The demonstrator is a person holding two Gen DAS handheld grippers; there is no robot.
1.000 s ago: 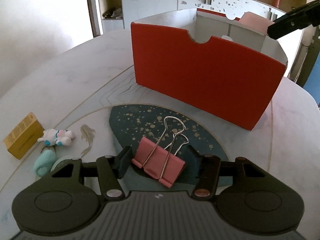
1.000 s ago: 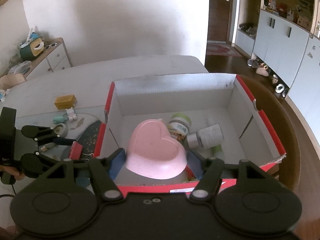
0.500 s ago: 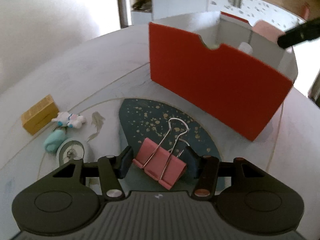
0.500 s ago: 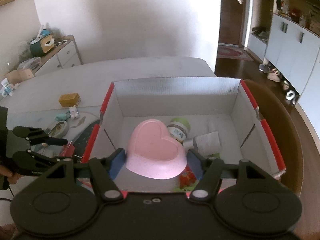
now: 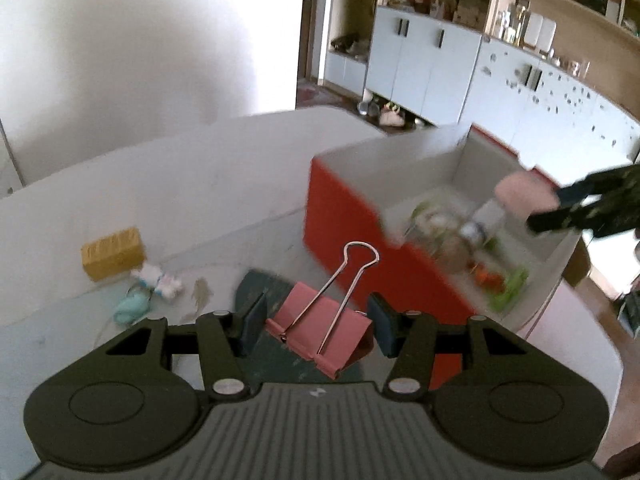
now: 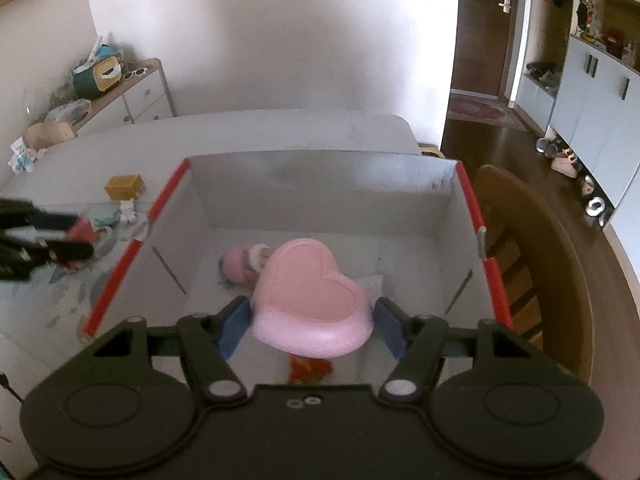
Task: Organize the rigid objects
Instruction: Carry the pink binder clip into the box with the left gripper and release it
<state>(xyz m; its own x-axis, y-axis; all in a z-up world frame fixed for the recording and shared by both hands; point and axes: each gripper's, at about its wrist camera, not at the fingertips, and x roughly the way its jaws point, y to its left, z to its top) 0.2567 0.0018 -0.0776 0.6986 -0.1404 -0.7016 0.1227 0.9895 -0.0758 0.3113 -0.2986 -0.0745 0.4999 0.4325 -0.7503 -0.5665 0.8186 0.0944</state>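
Your left view smears the contents of the red-and-white cardboard box (image 5: 400, 184); none can be identified. Your pink heart-shaped dish (image 6: 312, 292) hides part of the box floor and half a blurred pink-and-white object (image 6: 242, 264). The left tool (image 6: 60, 240) is motion-blurred and cropped at the frame edge.

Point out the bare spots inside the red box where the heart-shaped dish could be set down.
The box floor is bare along the far wall and toward the right wall. It is crowded on the left, where a pink-capped item lies, and near the front, around something red. The right gripper holds the pink heart dish above it.
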